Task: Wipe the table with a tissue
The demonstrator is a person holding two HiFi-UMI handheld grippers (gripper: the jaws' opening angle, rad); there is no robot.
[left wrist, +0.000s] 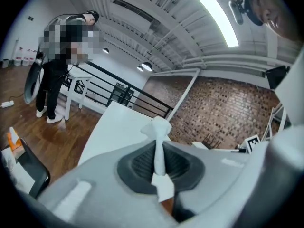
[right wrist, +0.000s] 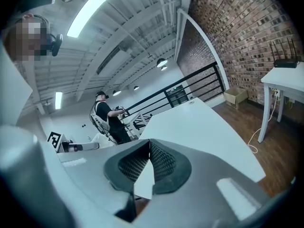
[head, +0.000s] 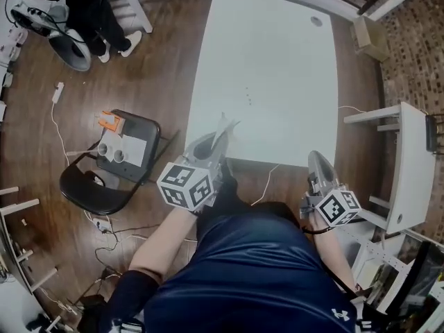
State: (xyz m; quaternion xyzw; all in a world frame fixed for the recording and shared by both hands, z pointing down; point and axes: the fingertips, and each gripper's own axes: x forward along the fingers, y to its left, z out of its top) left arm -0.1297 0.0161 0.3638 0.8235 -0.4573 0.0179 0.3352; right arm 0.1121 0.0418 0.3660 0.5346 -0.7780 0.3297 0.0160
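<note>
1. Since the left gripper [left wrist: 160,167] is clenched on the thin white paper tissue [left wrist: 158,141], a good wipe likely means lowering it onto the white rectangular table [head: 270,68] and pressing flat, so more than the twisted tip touches.
2. Pinched into a narrow strip, the tissue has its long axis running along the jaws. Its free end points away, toward the far side, over the table's near left corner.
3. By the near right edge, the right gripper [head: 320,164] is closed on nothing, well apart from the tissue.

White table [head: 277,61] on brown wood floor [head: 159,82], small round disc [head: 316,21] near its far right corner
</note>
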